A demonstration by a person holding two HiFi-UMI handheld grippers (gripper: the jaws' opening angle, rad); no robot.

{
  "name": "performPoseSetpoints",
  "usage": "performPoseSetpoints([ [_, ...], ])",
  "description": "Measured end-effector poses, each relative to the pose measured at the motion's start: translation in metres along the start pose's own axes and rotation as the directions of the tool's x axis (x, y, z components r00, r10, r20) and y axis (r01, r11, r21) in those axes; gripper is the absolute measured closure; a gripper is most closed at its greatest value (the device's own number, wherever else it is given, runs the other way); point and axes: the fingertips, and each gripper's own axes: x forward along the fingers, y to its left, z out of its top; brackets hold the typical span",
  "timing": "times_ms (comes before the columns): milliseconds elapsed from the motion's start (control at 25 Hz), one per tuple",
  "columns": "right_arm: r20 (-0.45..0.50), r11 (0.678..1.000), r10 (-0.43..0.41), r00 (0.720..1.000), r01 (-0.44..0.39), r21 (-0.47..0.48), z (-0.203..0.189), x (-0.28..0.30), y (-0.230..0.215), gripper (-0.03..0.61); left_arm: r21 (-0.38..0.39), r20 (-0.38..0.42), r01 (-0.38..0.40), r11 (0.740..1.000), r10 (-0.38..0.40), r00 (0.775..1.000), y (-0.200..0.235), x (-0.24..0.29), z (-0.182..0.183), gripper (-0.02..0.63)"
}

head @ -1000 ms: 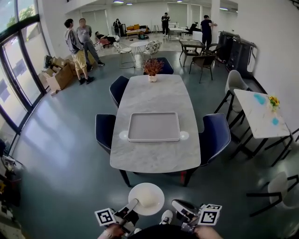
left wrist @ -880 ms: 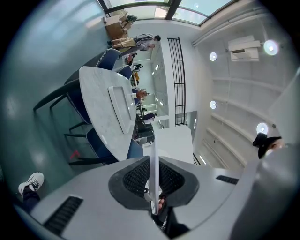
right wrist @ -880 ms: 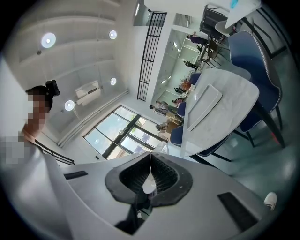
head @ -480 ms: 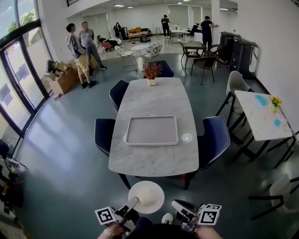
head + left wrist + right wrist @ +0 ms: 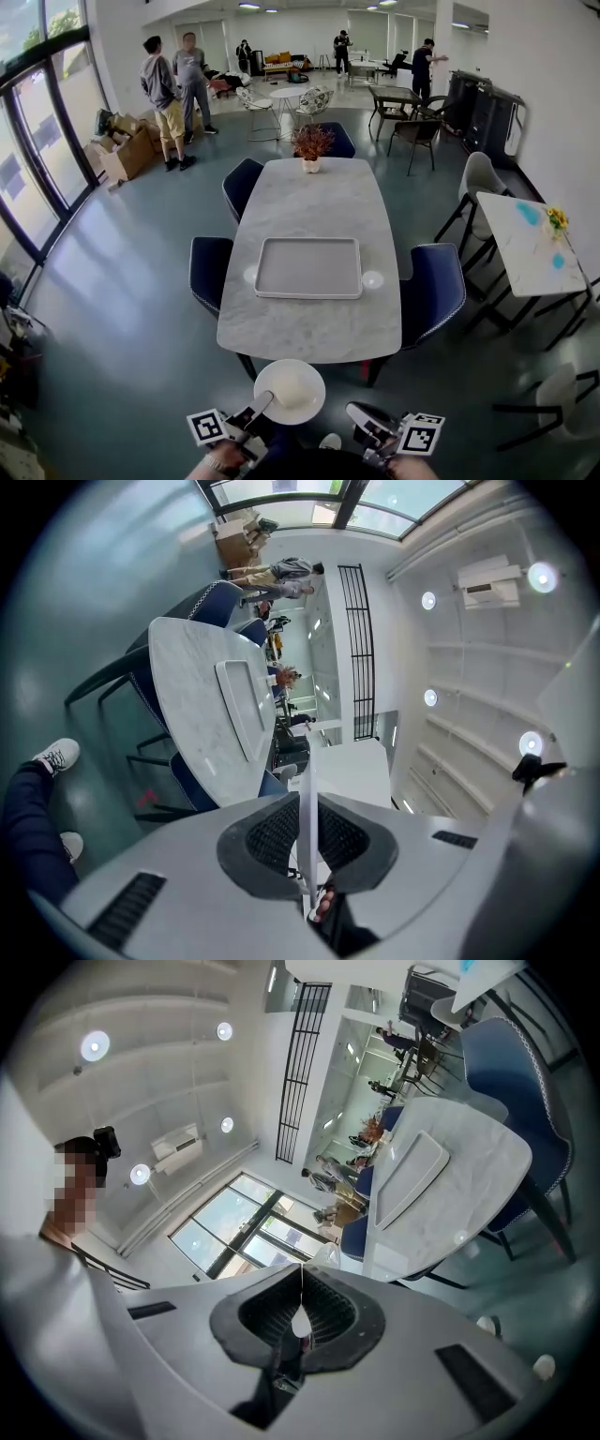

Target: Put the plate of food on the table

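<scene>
While the plate (image 5: 317,397) hangs in the air above the floor (image 5: 141,309), just short of the near edge of the worktop (image 5: 309,323), it is not yet delivered. The left hand-held gripper (image 5: 266,403) is clenched on the near left rim of the plate; its own view shows the thin white edge pinched between the ribbed pads. The right hand-held gripper (image 5: 354,411) has its jaws together with nothing between them, and it stays just beside the right rim without touching it, as far as I can see. The pale mound of food (image 5: 294,387) sits in the middle of the plate. The step in hand seems to be the carry toward the worktop, so most of the task is still open. A grip on only one side of the rim lets the plate tilt easily, so I think the wrist should hold the plate flat and the walk should be slow and even. The closed right hand-held gripper could go under the free rim as a support. A good target is the bare marble strip between the near edge and the grey tray (image 5: 308,268), between the two blue chairs (image 5: 208,267). The plate should pass fully over the edge, come down flat, and the jaws should open only when it rests firmly.
</scene>
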Motion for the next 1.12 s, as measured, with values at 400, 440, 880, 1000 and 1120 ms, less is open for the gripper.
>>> performPoseSetpoints([
  [400, 0.101, 0.995, -0.002, 0.995, -0.008, 0.103, 0.025, 0.045, -0.015, 0.566, 0.025, -0.076, -0.002, 1.0, 0.004, 0.997, 0.001, 0.046, 0.067, 0.584],
  [440, 0.105, 0.994, -0.011, 0.994, -0.001, 0.109, 0.027, 0.047, -0.019, 0.566, 0.026, -0.079, -0.001, 1.0, 0.003, 0.997, 0.002, 0.051, 0.073, 0.584],
  [880, 0.156, 0.991, -0.082, 0.984, 0.063, 0.121, 0.056, 0.073, -0.038, 0.566, -0.006, -0.112, -0.022, 1.0, 0.021, 0.993, 0.022, 0.093, 0.124, 0.584],
  [1000, 0.177, 0.99, -0.097, 0.979, 0.077, 0.117, 0.067, 0.081, -0.045, 0.567, 0.005, -0.12, -0.023, 1.0, 0.024, 0.993, 0.03, 0.11, 0.144, 0.584],
  [1120, 0.213, 0.988, -0.119, 0.97, 0.095, 0.123, 0.079, 0.087, -0.05, 0.566, -0.011, -0.124, -0.029, 1.0, 0.027, 0.992, 0.037, 0.128, 0.162, 0.584],
])
